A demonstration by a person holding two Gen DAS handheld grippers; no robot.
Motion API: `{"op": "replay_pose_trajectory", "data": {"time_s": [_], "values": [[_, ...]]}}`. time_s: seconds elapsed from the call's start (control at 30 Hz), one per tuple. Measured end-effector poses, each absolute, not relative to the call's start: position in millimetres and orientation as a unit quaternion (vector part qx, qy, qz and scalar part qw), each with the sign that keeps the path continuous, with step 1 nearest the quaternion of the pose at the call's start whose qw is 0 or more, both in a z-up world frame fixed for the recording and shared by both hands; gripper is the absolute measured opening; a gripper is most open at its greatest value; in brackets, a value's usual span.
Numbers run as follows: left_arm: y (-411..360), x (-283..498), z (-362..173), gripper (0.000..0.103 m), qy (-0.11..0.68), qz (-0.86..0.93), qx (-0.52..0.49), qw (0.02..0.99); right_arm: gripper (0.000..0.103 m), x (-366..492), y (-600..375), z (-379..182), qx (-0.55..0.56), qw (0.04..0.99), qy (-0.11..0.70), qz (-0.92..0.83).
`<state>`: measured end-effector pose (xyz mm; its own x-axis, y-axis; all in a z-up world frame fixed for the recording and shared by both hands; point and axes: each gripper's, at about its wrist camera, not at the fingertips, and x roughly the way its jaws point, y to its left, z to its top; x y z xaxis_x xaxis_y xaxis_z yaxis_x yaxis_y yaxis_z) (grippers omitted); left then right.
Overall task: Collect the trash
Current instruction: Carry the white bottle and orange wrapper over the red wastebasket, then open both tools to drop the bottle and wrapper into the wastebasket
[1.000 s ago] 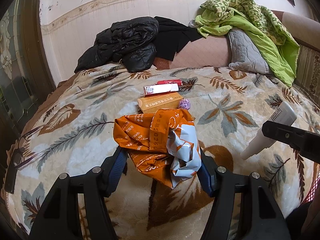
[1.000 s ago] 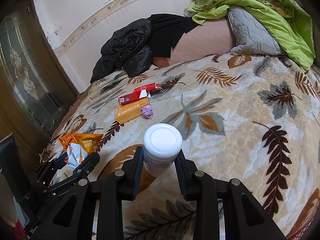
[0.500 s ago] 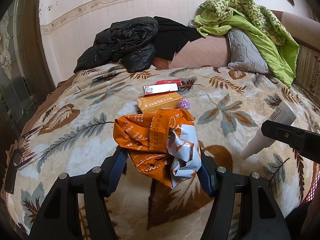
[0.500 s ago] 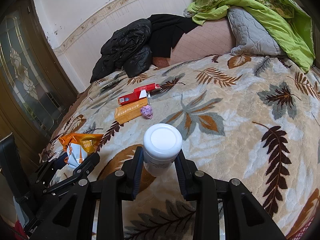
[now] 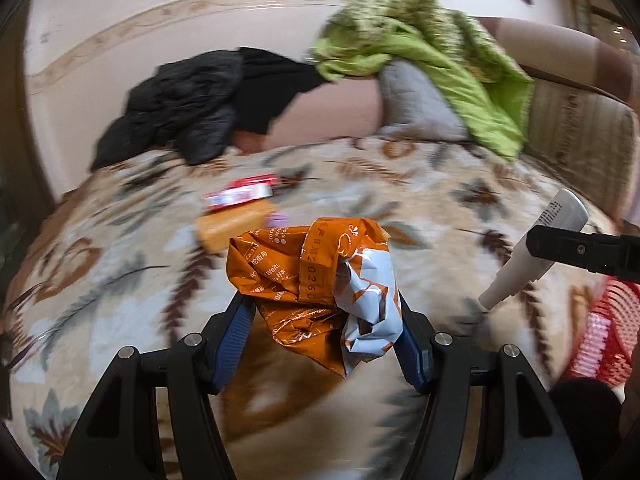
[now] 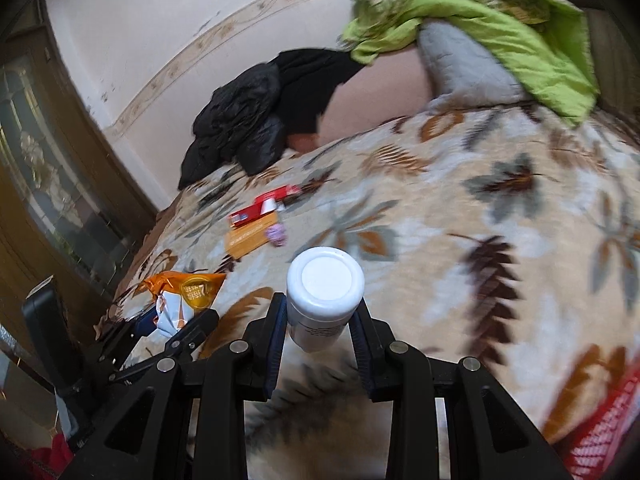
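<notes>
My left gripper (image 5: 322, 332) is shut on a crumpled orange and white wrapper (image 5: 320, 284), held above the bed's leaf-patterned blanket (image 5: 120, 264). My right gripper (image 6: 320, 320) is shut on a white plastic bottle (image 6: 324, 296), cap towards the camera; the bottle also shows in the left wrist view (image 5: 536, 248). The wrapper shows at the left of the right wrist view (image 6: 180, 292). On the blanket farther off lie a red and white box (image 5: 240, 194), an orange box (image 5: 236, 226) and a small purple scrap (image 6: 277, 234).
A red plastic basket (image 5: 604, 332) is at the lower right beside the bed, also in the right wrist view (image 6: 600, 432). Black jackets (image 5: 180, 108), a grey pillow (image 5: 416, 100) and a green quilt (image 5: 440, 48) lie at the bed's far end. A dark door (image 6: 48, 184) is at left.
Both grippers have pulled back and swung right with their loads; the views are blurred and the red basket has come into sight at lower right.
</notes>
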<state>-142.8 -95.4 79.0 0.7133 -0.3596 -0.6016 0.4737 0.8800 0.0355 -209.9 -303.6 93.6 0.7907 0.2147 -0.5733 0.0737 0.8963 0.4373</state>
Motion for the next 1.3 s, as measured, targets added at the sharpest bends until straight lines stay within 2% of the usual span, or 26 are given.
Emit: {"op": "replay_pose_trajectory", "data": {"time_s": [0.27, 0.47, 0.7, 0.77, 0.83, 1.03, 1.3], "values": [[-188.0, -188.1, 111.6, 0.064, 0.304, -0.362, 0.111, 0.874, 0.033, -316.4, -411.3, 107.2, 0.268, 0.912, 0.296, -0.095], [-280.7, -238.9, 130.7, 0.064, 0.325, -0.485, 0.118, 0.803, 0.033, -396.0, -479.5, 109.9, 0.296, 0.893, 0.279, -0.193], [-368.7, -277.7, 116.7, 0.064, 0.375, -0.557, 0.126, 0.73, 0.034, -439.2, -519.7, 96.4, 0.323, 0.87, 0.286, -0.24], [-382.5, -283.5, 110.4, 0.065, 0.384, -0.57, 0.133, 0.714, 0.038, -443.0, -525.0, 91.7, 0.325, 0.863, 0.297, -0.247], [-396.7, -290.9, 104.3, 0.07, 0.392, -0.578, 0.144, 0.701, 0.043, -445.2, -528.8, 89.6, 0.323, 0.862, 0.298, -0.252], [-388.1, -275.1, 98.8, 0.073, 0.407, -0.566, 0.132, 0.705, 0.045, -444.6, -529.0, 93.6, 0.315, 0.867, 0.287, -0.259], [-328.0, -227.1, 100.1, 0.073, 0.412, -0.503, 0.1, 0.753, 0.045, -401.8, -506.4, 89.5, 0.322, 0.875, 0.299, -0.202]]}}
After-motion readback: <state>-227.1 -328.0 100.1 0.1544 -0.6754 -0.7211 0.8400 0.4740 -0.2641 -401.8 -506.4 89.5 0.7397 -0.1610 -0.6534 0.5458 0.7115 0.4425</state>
